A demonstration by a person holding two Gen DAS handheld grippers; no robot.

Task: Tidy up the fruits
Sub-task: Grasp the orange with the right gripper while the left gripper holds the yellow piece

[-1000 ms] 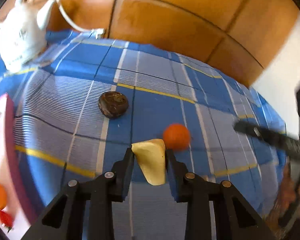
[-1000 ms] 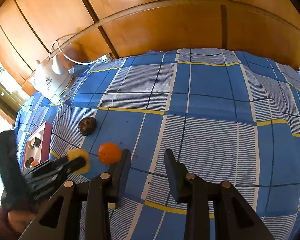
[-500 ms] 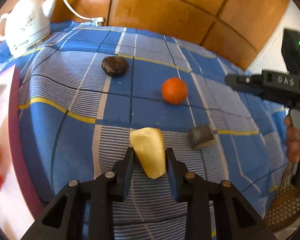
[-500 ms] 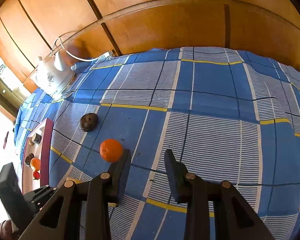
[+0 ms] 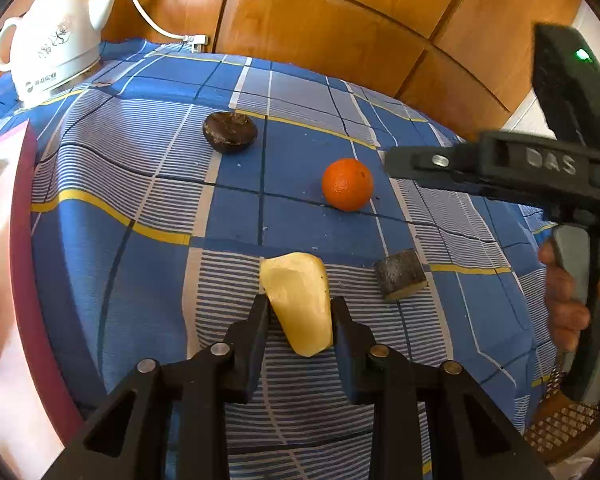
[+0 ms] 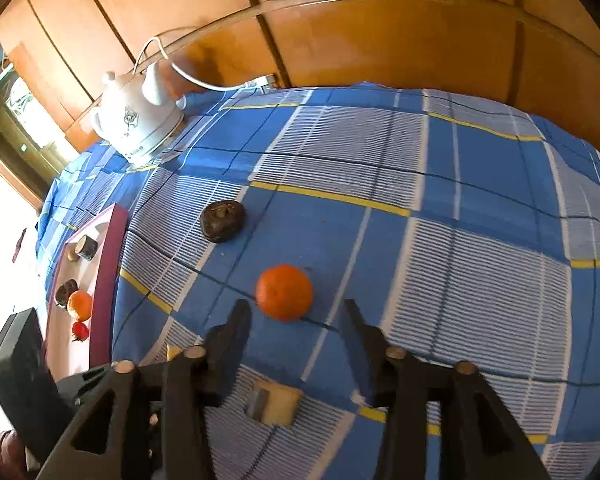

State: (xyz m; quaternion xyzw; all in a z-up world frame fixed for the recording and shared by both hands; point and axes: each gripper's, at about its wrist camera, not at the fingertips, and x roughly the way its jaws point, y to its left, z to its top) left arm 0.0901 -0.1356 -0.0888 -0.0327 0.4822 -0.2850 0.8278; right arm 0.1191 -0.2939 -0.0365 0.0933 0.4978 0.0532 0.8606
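My left gripper (image 5: 298, 312) is shut on a pale yellow fruit wedge (image 5: 296, 300), held just above the blue checked cloth. Beyond it lie an orange (image 5: 347, 190), a dark brown round fruit (image 5: 230, 132) and a small dark-skinned fruit block (image 5: 400, 280). In the right wrist view my right gripper (image 6: 296, 308) hangs over the cloth with its jaws opening. The orange (image 6: 284, 292) sits just ahead of its fingertips, centred in the gap and untouched. The dark fruit (image 6: 222, 220) lies farther back on the left. The block (image 6: 274, 402) shows under the gripper.
A pink-rimmed white tray (image 6: 108, 260) at the left holds several fruits, among them a small orange (image 6: 80, 304) and a red one (image 6: 80, 330). A white kettle (image 5: 48, 52) with a cord stands at the back left. Wooden panels close off the back.
The right gripper's jaws have spread and it has shifted left, so the orange now sits between its fingertips. The left gripper drew back at first, then held still with the wedge.
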